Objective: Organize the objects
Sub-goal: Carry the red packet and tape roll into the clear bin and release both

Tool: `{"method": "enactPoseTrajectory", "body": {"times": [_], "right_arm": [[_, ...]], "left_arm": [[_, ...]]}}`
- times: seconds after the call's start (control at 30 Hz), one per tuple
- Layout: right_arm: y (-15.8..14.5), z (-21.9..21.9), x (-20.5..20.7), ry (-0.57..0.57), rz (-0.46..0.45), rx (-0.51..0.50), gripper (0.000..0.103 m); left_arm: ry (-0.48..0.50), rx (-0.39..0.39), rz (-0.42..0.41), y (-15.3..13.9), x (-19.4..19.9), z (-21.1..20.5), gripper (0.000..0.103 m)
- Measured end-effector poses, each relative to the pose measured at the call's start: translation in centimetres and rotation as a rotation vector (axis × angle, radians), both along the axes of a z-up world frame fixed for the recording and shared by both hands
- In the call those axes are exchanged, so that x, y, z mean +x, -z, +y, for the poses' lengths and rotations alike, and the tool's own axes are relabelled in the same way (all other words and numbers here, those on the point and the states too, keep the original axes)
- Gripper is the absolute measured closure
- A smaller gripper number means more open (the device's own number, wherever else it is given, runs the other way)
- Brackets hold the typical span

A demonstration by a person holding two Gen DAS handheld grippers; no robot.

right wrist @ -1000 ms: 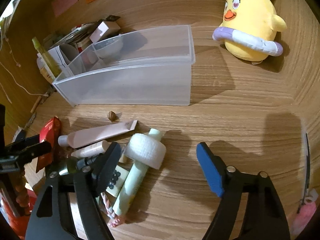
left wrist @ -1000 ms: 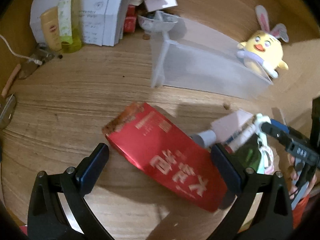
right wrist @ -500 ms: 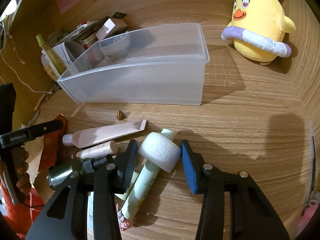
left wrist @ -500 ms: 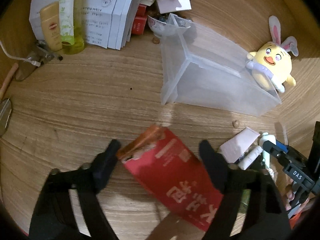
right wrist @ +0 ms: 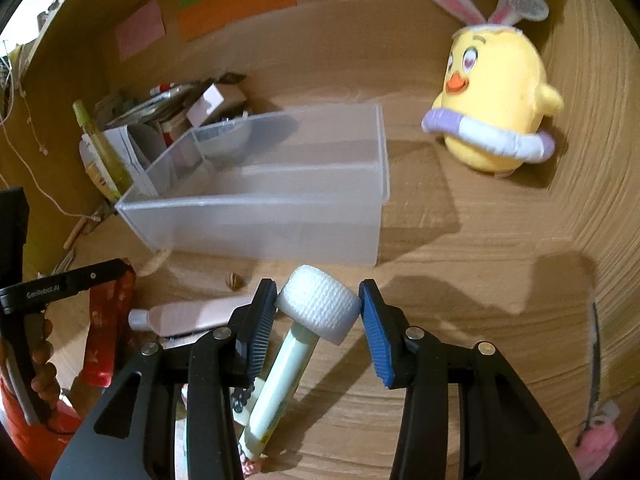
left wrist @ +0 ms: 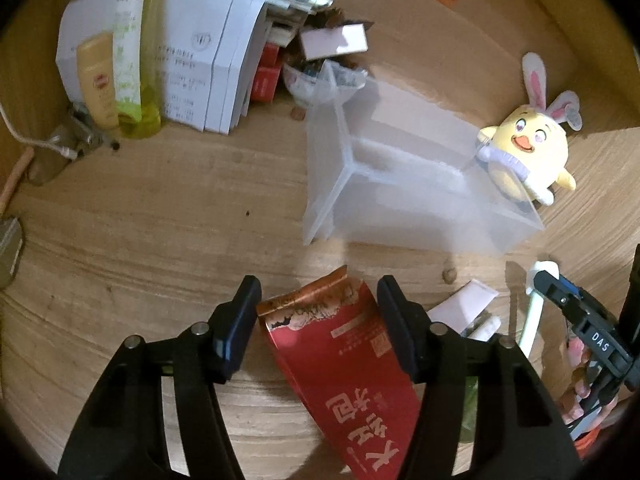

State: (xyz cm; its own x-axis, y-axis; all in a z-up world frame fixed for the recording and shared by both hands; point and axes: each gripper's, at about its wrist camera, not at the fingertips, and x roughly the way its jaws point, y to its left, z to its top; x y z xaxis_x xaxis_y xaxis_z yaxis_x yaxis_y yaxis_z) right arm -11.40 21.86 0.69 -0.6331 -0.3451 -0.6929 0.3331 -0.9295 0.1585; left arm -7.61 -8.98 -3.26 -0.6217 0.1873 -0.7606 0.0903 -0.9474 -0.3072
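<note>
My left gripper (left wrist: 318, 312) is shut on a red packet (left wrist: 344, 360) with gold print and holds it above the wooden table. My right gripper (right wrist: 318, 308) is shut on a white bandage roll (right wrist: 318, 308), lifted off the table. A clear plastic bin (right wrist: 272, 204) stands empty ahead of both grippers; it also shows in the left wrist view (left wrist: 400, 188). Below the right gripper lie a pale green tube (right wrist: 280, 388) and a pink tube (right wrist: 192, 316). The left gripper and red packet show at the left of the right wrist view (right wrist: 104, 320).
A yellow chick plush (right wrist: 496, 112) sits at the back right. Boxes, papers and bottles (left wrist: 168, 64) crowd the back left corner. A small nut (right wrist: 234, 280) lies before the bin. A pink item (right wrist: 600, 436) lies far right. Coloured sticky notes (right wrist: 236, 0) are on the back wall.
Both grippers closed: the left on the red packet, the right on the white roll. Both then lifted their objects and moved toward the clear bin.
</note>
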Motion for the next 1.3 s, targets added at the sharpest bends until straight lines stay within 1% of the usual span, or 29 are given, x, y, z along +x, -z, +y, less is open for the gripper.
{"method": "enactPoseTrajectory", "body": {"times": [0.27, 0.73, 0.97, 1.3], "right_arm": [[-2.5, -0.2, 0.4, -0.008, 0.073, -0.018, 0.064], [-5.3, -1.1, 0.3, -0.028, 0.154, -0.04, 0.064], [-6.2, -1.3, -0.3, -0.031, 0.174, -0.051, 0.064], [-6.7, -2.0, -1.9, -0.038, 0.191, -0.037, 0.064]], "left_arm": [[-0.011, -0.012, 0.088, -3.0, 0.8, 0.1, 0.044], [-0.003, -0.033, 0.225, -8.0, 1.6, 1.2, 0.045], [0.02, -0.049, 0.303, -11.0, 1.5, 2.2, 0.045], [0.039, -0.067, 0.37, -14.3, 0.1, 3.5, 0.045]]}}
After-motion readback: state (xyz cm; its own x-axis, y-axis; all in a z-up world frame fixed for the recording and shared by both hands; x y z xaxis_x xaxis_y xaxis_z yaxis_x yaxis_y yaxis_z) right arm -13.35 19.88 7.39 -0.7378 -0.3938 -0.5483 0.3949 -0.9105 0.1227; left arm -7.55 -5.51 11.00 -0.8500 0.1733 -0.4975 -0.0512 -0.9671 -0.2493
